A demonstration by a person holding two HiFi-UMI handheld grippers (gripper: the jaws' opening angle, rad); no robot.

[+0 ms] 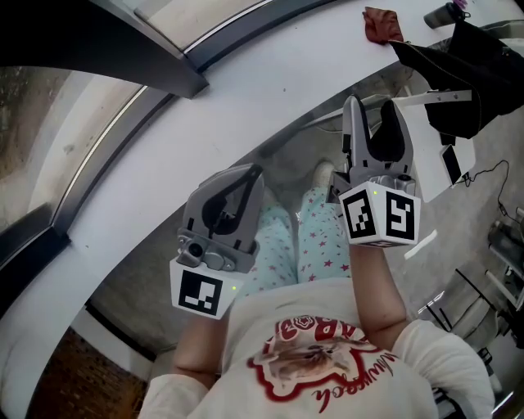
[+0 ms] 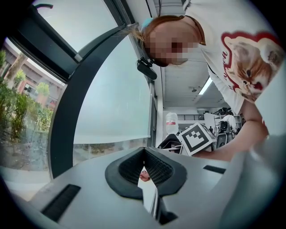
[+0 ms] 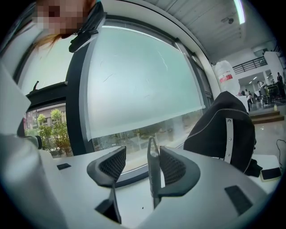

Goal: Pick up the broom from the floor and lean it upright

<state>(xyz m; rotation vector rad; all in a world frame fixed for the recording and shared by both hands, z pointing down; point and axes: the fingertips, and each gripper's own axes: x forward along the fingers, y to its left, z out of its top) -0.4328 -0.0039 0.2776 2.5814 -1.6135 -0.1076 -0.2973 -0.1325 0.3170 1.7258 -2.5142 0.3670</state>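
Note:
My right gripper (image 1: 372,110) is held over the edge of the white sill (image 1: 270,74), and in the right gripper view its jaws (image 3: 140,163) stand wide apart. A thin grey upright strip (image 3: 152,172), perhaps the top of the broom's handle, stands between them against the right-hand pad (image 3: 172,167). The left-hand pad (image 3: 111,163) is clear of it. The rest of the broom is in none of the views. My left gripper (image 1: 254,172) is lower and to the left. Its pads (image 2: 144,172) meet with nothing between them.
A large window runs behind the white sill. On the sill lie a red cloth (image 1: 382,24) and a black backpack (image 1: 467,65) (image 3: 223,129), with a phone (image 3: 271,173) beside it. The person's legs in star-print trousers (image 1: 303,237) stand below the grippers.

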